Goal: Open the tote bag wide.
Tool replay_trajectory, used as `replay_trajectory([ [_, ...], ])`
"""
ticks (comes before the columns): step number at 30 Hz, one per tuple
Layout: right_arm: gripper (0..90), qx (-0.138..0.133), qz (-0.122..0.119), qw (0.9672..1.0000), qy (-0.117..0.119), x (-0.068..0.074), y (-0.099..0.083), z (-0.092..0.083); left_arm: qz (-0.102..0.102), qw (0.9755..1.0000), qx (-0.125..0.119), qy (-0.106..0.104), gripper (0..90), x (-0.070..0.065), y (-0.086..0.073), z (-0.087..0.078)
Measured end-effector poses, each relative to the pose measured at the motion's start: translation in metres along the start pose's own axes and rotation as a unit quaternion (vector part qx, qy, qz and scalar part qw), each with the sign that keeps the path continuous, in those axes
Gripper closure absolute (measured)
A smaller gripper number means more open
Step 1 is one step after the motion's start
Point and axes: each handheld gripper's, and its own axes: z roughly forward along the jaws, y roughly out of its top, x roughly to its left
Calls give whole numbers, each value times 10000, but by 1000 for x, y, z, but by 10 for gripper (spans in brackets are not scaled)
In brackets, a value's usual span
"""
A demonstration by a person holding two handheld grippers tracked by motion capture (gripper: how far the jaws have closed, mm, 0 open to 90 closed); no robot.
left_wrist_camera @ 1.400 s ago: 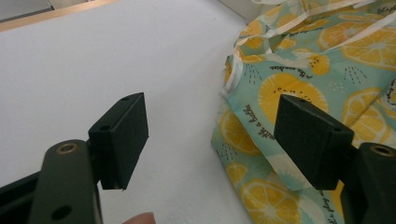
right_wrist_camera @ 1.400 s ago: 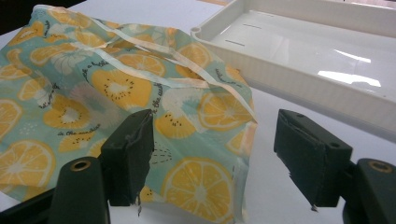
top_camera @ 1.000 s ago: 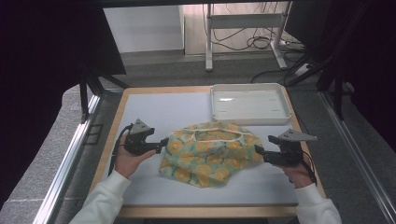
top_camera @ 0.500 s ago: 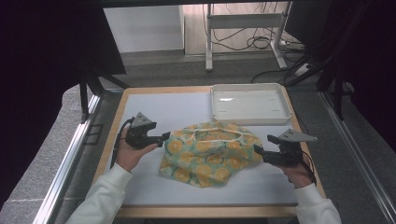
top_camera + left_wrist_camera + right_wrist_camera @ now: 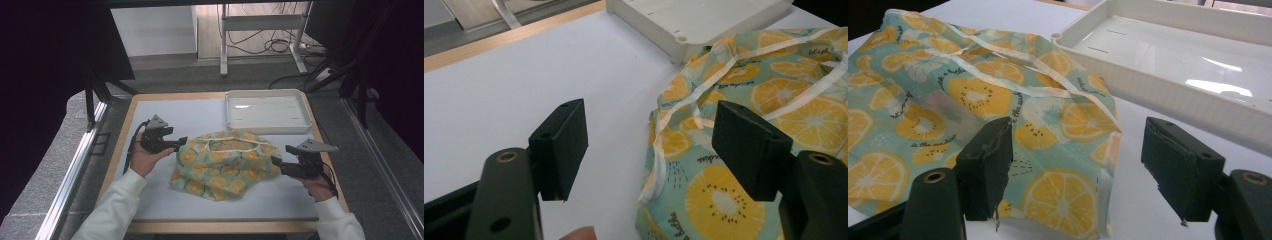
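A crumpled cloth (image 5: 225,160), teal with yellow citrus slices and pale ribbon ties, lies mid-table. My left gripper (image 5: 181,143) hovers at its left edge, open. In the left gripper view the cloth's hem (image 5: 659,165) lies between and below the spread jaws of the left gripper (image 5: 654,145), and the pads do not press it. Those jaws have just closed a little. My right gripper (image 5: 274,162) stands open at the cloth's right edge. In the right gripper view the cloth's corner (image 5: 1063,150) lies under the gap of the right gripper (image 5: 1083,167), untouched.
A white shallow tray (image 5: 265,129) stands empty at the back right, just beyond the cloth, with its rim (image 5: 1148,65) close to the right gripper. The white table mat (image 5: 165,112) has a wooden border. Cables and a stand sit on the floor behind.
My left gripper has shifted a little farther back and to the right along the cloth's left edge. The right gripper and the cloth have kept still.
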Motion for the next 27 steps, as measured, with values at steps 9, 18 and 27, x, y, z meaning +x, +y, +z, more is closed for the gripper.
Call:
replay_trajectory([
  [9,290,26,0,10000,16,0,-1,1,24,9998,72,-184,323,1,5,18],
  [18,290,67,-14,10000,17,-1,-2,3,151,9991,258,-290,343,2,12,38],
  [27,290,101,-10,9999,16,-2,-4,5,135,9976,514,-436,399,6,7,55],
])
